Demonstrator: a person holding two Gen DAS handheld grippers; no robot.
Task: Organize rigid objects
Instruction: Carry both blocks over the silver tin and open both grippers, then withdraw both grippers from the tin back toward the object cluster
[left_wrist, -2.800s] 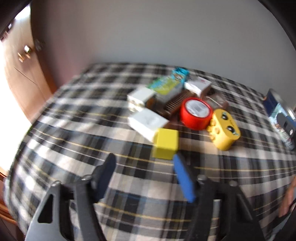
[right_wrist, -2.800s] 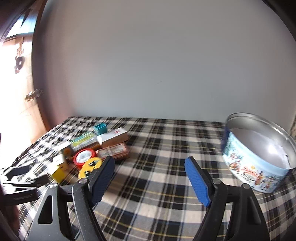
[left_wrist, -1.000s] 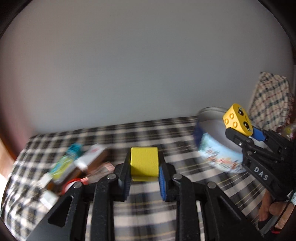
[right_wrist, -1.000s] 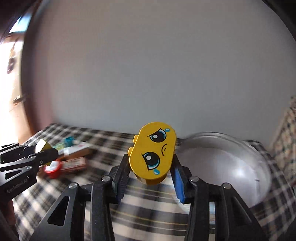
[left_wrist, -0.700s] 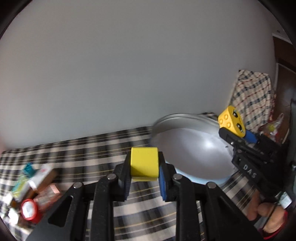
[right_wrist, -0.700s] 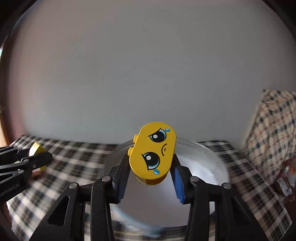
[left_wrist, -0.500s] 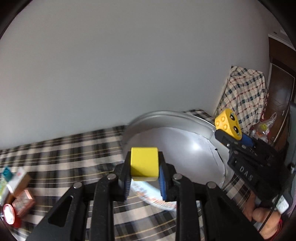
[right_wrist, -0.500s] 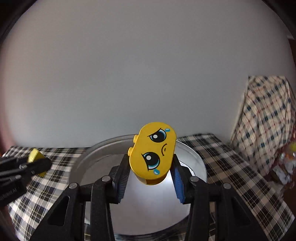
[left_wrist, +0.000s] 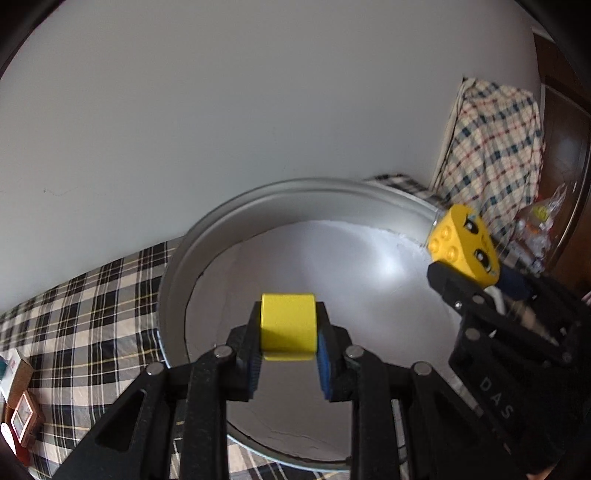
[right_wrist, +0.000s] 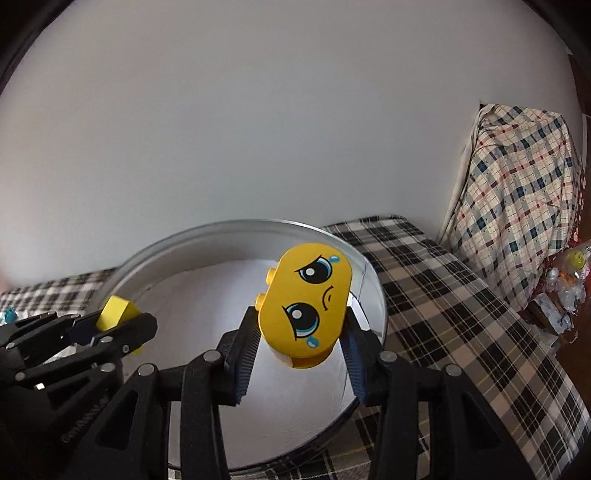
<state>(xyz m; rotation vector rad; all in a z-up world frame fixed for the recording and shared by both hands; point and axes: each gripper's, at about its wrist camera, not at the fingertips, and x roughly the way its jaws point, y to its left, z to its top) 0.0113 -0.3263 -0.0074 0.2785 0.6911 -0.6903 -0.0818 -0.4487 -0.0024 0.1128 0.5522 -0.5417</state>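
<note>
A plaid cloth (right_wrist: 436, 280) covers the surface, and on it sits a big round metal tin (left_wrist: 207, 236), its pale floor bare with nothing lying inside. Both grippers hover above its open mouth. The left gripper (left_wrist: 288, 343) is clenched on a plain yellow cube (left_wrist: 288, 325), held over the middle of the tin floor. The right gripper (right_wrist: 299, 343) grips a yellow face brick (right_wrist: 306, 306) with cartoon eyes, raised over the tin's right side near the rim. The two grippers are near each other but apart, with open tin floor below both. Only the left wrist view catches the small boxes (left_wrist: 18, 406) remaining on the cloth at far left, well apart from the tin; the right wrist view shows more of a checked fabric (right_wrist: 517, 192) draped at the right, beyond the tin's rim
</note>
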